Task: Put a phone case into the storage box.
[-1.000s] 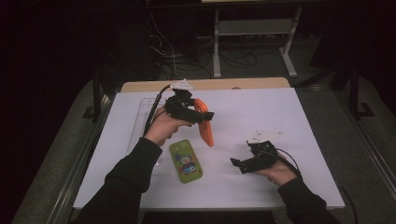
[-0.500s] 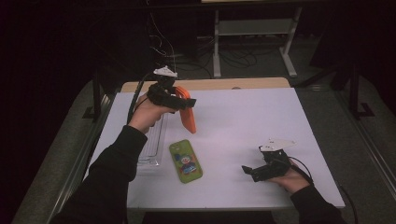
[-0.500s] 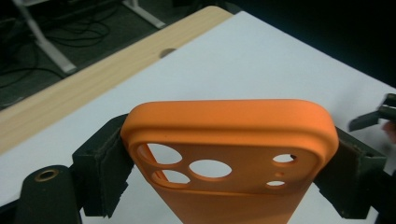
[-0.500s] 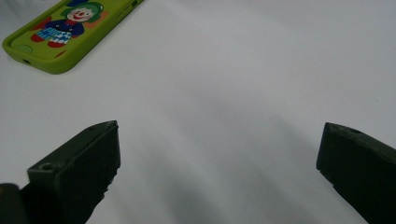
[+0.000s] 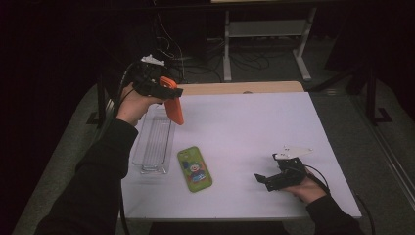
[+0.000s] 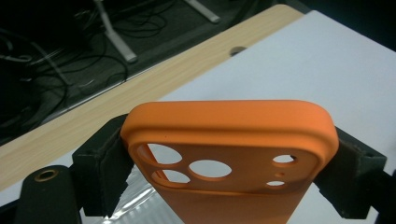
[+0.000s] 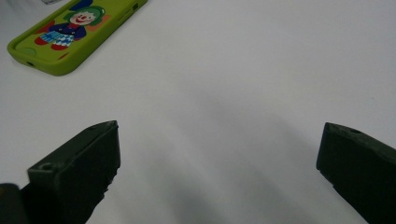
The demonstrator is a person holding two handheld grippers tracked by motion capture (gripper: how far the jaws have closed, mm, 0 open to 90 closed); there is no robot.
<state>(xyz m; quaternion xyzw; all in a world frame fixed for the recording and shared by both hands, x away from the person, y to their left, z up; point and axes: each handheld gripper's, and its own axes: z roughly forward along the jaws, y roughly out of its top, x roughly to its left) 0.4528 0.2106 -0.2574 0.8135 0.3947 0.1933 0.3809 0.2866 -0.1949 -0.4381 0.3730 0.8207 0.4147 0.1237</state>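
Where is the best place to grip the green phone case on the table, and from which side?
Probably across its two long edges, from above. The green phone case lies flat on the table, so only its thin sides can be pinched. The open right gripper is nearest.

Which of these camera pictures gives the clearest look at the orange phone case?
The left gripper view: the orange phone case sits close up, clamped between the jaws, camera cutouts plain. The high view shows it small, hanging from the left gripper above the clear tray.
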